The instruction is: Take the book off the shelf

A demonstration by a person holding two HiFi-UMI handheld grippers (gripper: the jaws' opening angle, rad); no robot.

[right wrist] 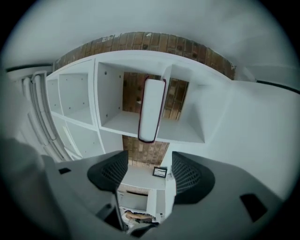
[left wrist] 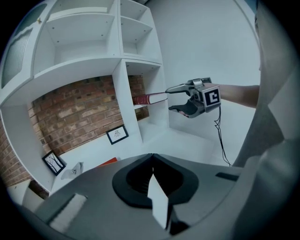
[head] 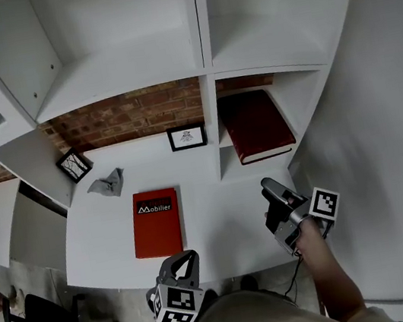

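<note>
At the near edge of the desk point(head: 221, 226), the left tongs point(head: 183, 264) are held pressed together. Further right, the right tongs point(head: 272, 190) are spread, with nothing between them. Beyond, the dark red book point(head: 255, 124) is laid flat on the low right shelf point(head: 222, 139), untouched.

We see bare desktop point(head: 226, 214) at six o'clock of the maroon book point(head: 255, 125), with the shelf divider point(head: 213, 127) walling its nine o'clock side
</note>
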